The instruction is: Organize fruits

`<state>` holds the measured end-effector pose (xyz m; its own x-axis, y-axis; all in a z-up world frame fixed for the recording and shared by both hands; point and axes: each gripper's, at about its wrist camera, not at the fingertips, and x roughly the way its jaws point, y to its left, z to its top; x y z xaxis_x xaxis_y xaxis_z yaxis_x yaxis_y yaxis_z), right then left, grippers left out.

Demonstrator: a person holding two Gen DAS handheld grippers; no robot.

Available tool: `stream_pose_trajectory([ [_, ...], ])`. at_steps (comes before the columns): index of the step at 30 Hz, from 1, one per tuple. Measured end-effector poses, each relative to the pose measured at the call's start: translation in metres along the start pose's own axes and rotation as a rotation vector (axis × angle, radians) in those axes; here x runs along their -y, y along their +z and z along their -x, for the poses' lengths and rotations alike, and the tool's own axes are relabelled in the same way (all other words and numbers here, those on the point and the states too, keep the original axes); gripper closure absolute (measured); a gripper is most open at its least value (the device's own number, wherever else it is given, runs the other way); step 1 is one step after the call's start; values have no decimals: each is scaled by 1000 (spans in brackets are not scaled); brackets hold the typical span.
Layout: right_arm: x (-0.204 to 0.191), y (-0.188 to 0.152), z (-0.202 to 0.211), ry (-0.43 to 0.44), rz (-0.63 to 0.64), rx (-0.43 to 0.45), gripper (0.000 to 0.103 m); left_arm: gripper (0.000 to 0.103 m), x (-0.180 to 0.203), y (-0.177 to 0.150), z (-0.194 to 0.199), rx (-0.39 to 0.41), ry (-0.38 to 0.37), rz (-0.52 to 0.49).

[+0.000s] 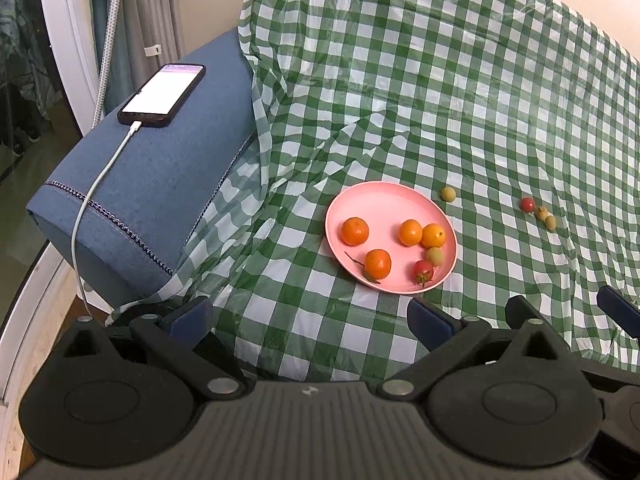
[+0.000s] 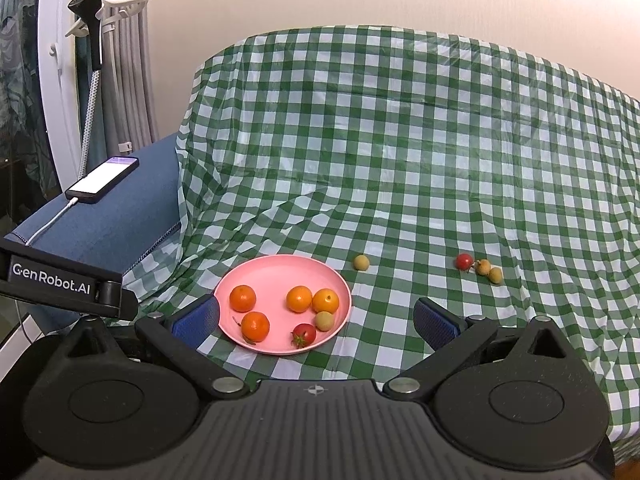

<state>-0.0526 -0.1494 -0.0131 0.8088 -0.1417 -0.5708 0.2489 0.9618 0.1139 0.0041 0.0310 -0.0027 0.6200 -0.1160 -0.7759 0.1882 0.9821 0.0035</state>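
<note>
A pink plate (image 1: 384, 206) (image 2: 280, 274) lies on the green checked cloth and holds several oranges (image 1: 355, 231) (image 2: 242, 298), a red cherry tomato (image 1: 423, 271) (image 2: 304, 335) and a pale green fruit (image 1: 434, 257) (image 2: 324, 321). On the cloth to its right lie a lone yellow-green fruit (image 1: 448, 194) (image 2: 361, 262), then a red tomato (image 1: 527, 204) (image 2: 464, 261) beside two yellowish fruits (image 1: 541, 213) (image 2: 483, 267). My left gripper (image 1: 312, 316) stands open and empty, short of the plate's near-left side. My right gripper (image 2: 316, 320) (image 1: 572, 312) is open and empty over the plate's near edge.
A blue sofa armrest (image 1: 168, 168) (image 2: 108, 216) at the left carries a lit phone (image 1: 162, 94) (image 2: 102, 180) on a white charging cable (image 1: 92, 196). The checked cloth (image 1: 440, 80) rises over the backrest. Curtains and a garment steamer (image 2: 90, 20) stand at the far left.
</note>
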Motion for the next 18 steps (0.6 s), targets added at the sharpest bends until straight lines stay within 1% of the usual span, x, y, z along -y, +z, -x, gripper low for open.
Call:
stream_pose_trajectory([
  [11,4,-4,-13,7,-26,-32,1,0,7,3,-11,-26,26,-26],
  [14,5,-5,-16,3,-28,-34,1,0,7,3,-14,-30,29,-24],
  [18,12,-7,-22,-17,-37,-41,1,0,9,5,-24,-58,37,-32],
])
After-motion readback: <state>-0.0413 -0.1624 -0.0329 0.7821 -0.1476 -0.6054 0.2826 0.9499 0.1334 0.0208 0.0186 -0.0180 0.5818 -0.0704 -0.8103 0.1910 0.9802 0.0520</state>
